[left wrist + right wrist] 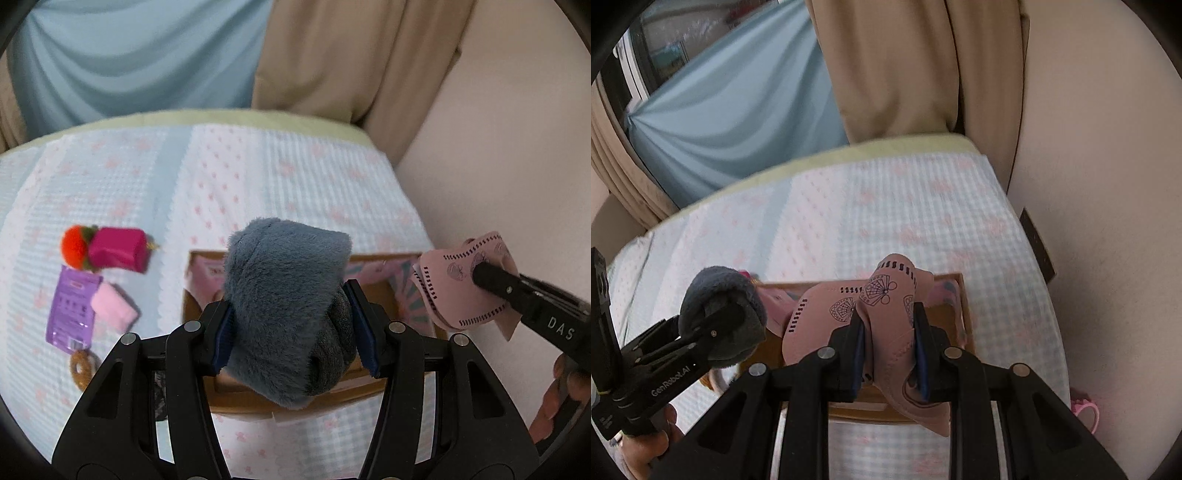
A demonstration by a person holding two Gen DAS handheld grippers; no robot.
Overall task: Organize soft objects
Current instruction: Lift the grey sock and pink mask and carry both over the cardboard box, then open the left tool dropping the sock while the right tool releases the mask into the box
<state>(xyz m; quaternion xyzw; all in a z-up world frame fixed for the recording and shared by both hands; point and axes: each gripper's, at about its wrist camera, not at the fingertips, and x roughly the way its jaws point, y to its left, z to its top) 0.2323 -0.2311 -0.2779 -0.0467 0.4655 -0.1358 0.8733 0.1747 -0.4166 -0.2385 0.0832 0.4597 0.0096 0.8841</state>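
Note:
My left gripper [291, 328] is shut on a fluffy grey-blue plush item [284, 295] and holds it above an open cardboard box [373, 291] on the bed. My right gripper [888, 350] is shut on a pink patterned cloth [849, 314] and holds it over the same box [955, 321]. In the left wrist view the right gripper's pink cloth [461, 280] hangs at the box's right end. In the right wrist view the grey plush [720, 299] sits at the box's left end. The box has pink items inside.
On the bedspread [258, 177] left of the box lie a magenta pouch with an orange pompom [114, 247], a purple packet [72, 306], a small pink plush [112, 306] and a brown ring [79, 367]. A wall runs along the bed's right side; curtains hang behind.

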